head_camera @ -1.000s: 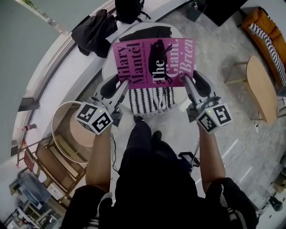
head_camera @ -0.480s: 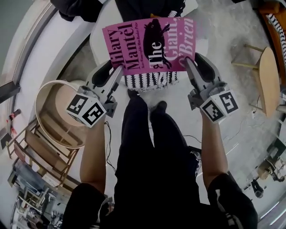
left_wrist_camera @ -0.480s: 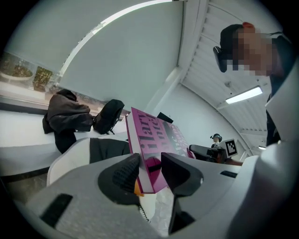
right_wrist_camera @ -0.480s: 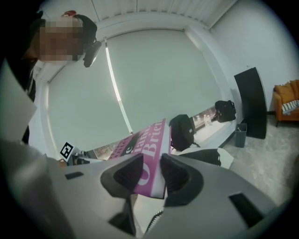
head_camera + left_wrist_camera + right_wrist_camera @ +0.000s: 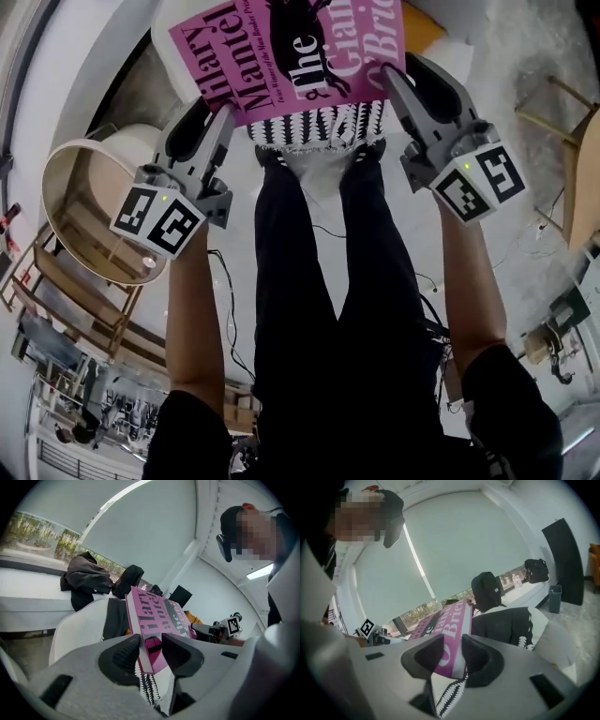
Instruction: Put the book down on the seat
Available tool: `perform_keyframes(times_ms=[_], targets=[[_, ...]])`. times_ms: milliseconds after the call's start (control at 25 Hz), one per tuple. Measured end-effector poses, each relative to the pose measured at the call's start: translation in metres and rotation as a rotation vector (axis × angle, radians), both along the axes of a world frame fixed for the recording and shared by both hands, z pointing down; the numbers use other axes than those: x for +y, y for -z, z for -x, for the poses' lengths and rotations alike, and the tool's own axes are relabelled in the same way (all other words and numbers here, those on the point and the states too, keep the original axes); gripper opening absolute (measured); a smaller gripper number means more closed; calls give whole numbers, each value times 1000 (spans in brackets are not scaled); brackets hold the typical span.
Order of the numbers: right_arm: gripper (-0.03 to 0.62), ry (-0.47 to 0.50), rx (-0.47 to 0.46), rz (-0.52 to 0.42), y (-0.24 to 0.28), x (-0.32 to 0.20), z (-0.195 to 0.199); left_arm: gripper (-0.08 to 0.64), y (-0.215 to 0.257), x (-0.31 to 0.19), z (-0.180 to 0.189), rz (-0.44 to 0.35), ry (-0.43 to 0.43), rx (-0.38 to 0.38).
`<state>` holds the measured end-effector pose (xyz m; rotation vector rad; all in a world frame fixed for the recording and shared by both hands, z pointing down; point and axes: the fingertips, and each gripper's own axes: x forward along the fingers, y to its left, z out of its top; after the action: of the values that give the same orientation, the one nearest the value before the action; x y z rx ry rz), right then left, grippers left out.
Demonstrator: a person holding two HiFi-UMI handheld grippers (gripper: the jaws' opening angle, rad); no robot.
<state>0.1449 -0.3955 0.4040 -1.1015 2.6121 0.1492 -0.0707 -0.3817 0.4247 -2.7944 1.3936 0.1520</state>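
Note:
A pink paperback book (image 5: 291, 56) is held flat between both grippers, over the front of a white seat (image 5: 172, 17) draped with a black-and-white patterned cloth (image 5: 319, 127). My left gripper (image 5: 223, 114) is shut on the book's near left corner; in the left gripper view the pads (image 5: 123, 654) clamp the book (image 5: 154, 613) by its edge. My right gripper (image 5: 390, 82) grips the near right corner, and its jaws have just been closing on the book (image 5: 446, 620) between them. Whether the book touches the seat is hidden.
The person's black-trousered legs (image 5: 328, 281) stand just in front of the seat. A round wooden tub (image 5: 89, 216) stands on the floor at the left and a wooden table (image 5: 586, 178) at the right. Dark jackets (image 5: 86, 581) lie on the white ledge behind the seat.
Both grippers have carried the book forward and lower toward the seat; it now sits at the top of the head view, partly cut off. The camera has tilted further down.

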Motion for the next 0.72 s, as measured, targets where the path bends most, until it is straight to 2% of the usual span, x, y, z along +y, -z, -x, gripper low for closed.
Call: perform_keyframes(times_ms=[80,320,720], targets=[[135,-9,-3,-4,2,6,-2,161,0,3,-2,16,-5,-6],[133,19,-102,-3,-4,-5,-4,161,1,5,-3,87,45,-122],[133,28,-98,-1,-6,-8,-2,161,-1,7,-3,83,80,-117]])
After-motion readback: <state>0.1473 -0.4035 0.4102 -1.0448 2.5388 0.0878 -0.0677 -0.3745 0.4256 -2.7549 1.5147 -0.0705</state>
